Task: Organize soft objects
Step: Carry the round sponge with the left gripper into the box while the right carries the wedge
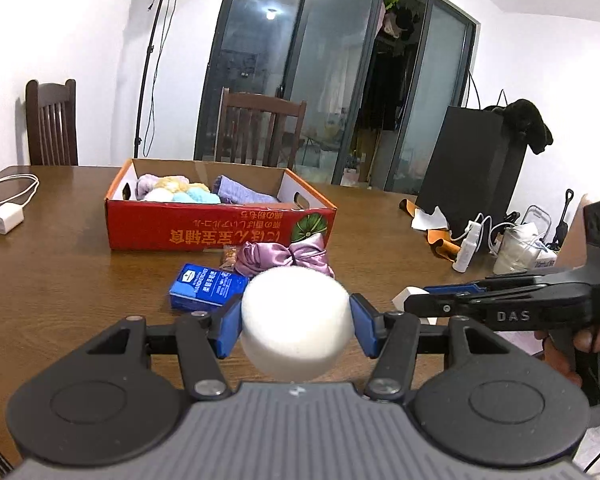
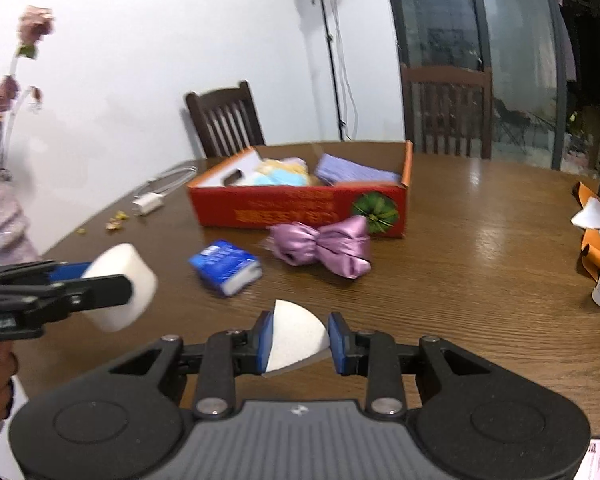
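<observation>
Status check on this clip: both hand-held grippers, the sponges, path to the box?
Left hand-held gripper shut on round white sponge. Right hand-held gripper shut on wedge sponge. Red box ahead; purple bow and blue tissue pack lie before it.

Surface (image 1: 60, 248): brown wood grain, glossy. Box (image 1: 204, 228): red-orange outside, yellow lettering, green melon print at one corner, white inside. Contents: lilac, cream, pale blue cloths (image 1: 180, 190). Satin bow (image 2: 324, 246): shiny mauve-pink. Tissue pack (image 2: 226, 266): blue with white print. Round sponge (image 1: 294, 320): white. Wedge sponge (image 2: 294, 336): white. Tool pads (image 1: 228, 330): blue on black arms.
</observation>
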A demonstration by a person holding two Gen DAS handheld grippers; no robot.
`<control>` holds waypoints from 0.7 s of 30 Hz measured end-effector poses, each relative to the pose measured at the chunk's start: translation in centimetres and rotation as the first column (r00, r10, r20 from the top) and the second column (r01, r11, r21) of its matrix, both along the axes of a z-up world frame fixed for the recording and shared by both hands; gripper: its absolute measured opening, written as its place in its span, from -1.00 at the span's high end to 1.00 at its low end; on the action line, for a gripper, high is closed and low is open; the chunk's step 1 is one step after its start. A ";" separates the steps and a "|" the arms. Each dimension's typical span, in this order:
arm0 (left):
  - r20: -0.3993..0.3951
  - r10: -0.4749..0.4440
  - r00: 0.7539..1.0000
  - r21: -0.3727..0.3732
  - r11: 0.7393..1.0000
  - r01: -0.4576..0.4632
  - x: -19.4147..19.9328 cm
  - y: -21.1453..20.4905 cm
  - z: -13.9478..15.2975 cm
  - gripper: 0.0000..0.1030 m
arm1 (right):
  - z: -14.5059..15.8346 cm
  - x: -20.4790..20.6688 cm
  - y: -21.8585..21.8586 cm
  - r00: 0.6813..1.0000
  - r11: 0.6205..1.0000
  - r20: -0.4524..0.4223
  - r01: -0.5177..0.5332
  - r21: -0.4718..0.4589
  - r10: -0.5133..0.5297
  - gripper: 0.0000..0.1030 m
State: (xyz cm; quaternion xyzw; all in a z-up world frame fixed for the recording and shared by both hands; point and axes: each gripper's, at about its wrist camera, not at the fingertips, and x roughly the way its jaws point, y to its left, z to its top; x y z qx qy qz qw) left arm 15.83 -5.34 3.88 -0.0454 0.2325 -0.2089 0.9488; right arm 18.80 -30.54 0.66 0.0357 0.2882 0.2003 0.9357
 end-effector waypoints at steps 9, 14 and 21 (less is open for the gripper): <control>0.015 0.015 1.000 -0.022 1.000 -0.014 0.6 1.2 0.7 -0.11 | 2.4 -1.6 1.1 0.997 0.999 0.060 -0.046 0.024 0.045 0.44; 0.029 -0.009 1.000 -0.040 0.999 0.010 5.0 1.6 2.1 -0.11 | 3.2 1.2 1.7 0.995 0.997 0.063 -0.077 0.020 0.076 0.44; 0.027 -0.011 1.000 -0.033 0.999 0.012 18.2 1.7 5.3 -0.11 | 6.0 11.0 3.7 0.988 0.992 0.090 -0.125 -0.029 0.127 0.44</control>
